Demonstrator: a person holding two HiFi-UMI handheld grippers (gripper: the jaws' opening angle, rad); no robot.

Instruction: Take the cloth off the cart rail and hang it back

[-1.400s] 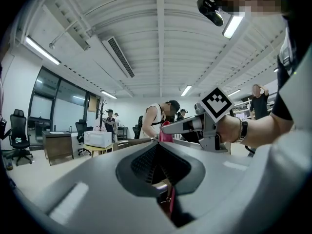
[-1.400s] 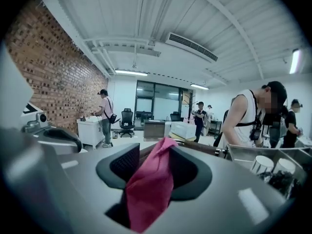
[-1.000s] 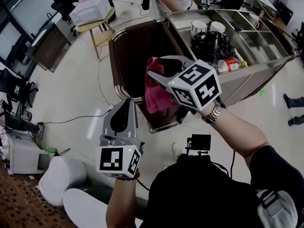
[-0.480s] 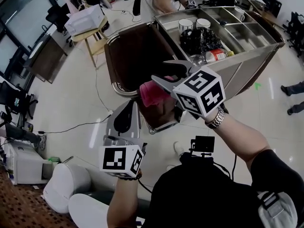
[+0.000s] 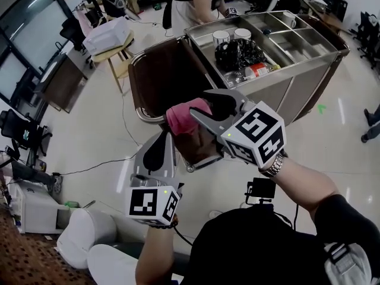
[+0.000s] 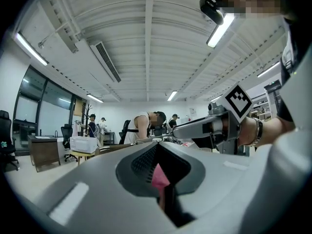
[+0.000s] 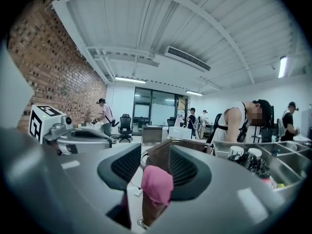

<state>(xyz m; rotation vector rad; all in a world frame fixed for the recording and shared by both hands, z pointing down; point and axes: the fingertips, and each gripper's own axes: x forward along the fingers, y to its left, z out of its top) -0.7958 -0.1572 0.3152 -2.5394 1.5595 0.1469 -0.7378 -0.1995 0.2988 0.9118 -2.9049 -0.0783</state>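
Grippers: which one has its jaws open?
The right gripper: its jaws stand apart, having just closed a little, with the pink cloth between their tips, not pinched. The left gripper has its jaws together.

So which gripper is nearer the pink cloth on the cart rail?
Right. The right gripper points at the pink cloth just ahead; its jaws have just been closing with nothing between them. The left gripper sits farther back, below it.
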